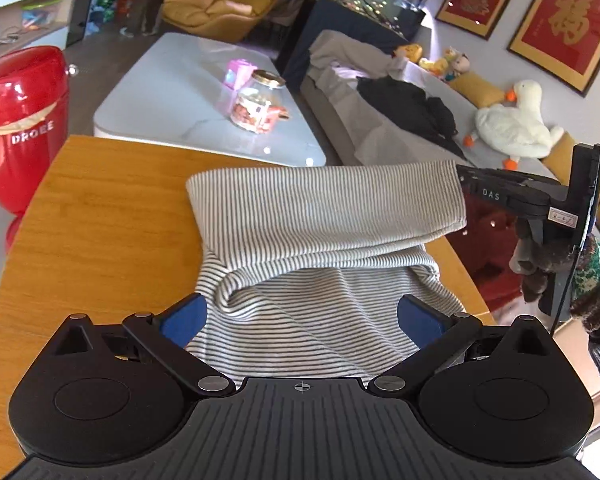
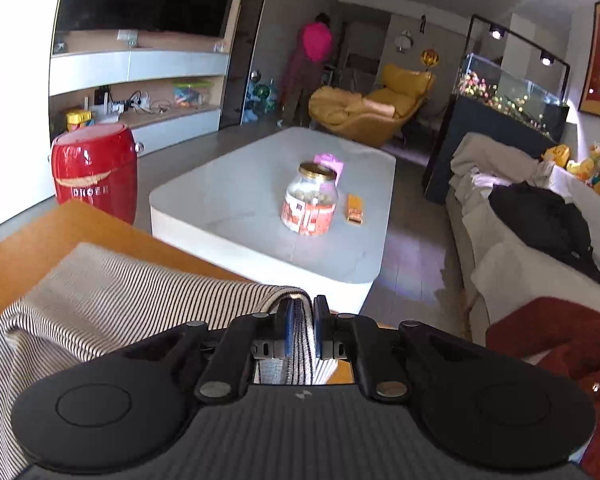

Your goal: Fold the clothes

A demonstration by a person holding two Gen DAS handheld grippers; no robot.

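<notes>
A grey-and-white striped garment (image 1: 316, 248) lies on the wooden table (image 1: 88, 216). Its far part is lifted and folded over toward the left. My left gripper (image 1: 300, 316) is open, its blue pads (image 1: 182, 322) wide apart on either side of the garment's near part, holding nothing. My right gripper (image 2: 300, 330) is shut on the striped garment's edge (image 2: 298, 340); in the left wrist view it shows at the right (image 1: 464, 178), holding the cloth's corner up above the table. The garment spreads to the left in the right wrist view (image 2: 112, 300).
A red barrel-shaped bin (image 1: 20, 128) stands left of the table. A white coffee table (image 1: 172, 92) with a glass jar (image 1: 256, 100) is beyond. A grey sofa (image 1: 380, 132) with black clothes and a plush duck is at right. A red cloth (image 2: 556, 344) lies nearby.
</notes>
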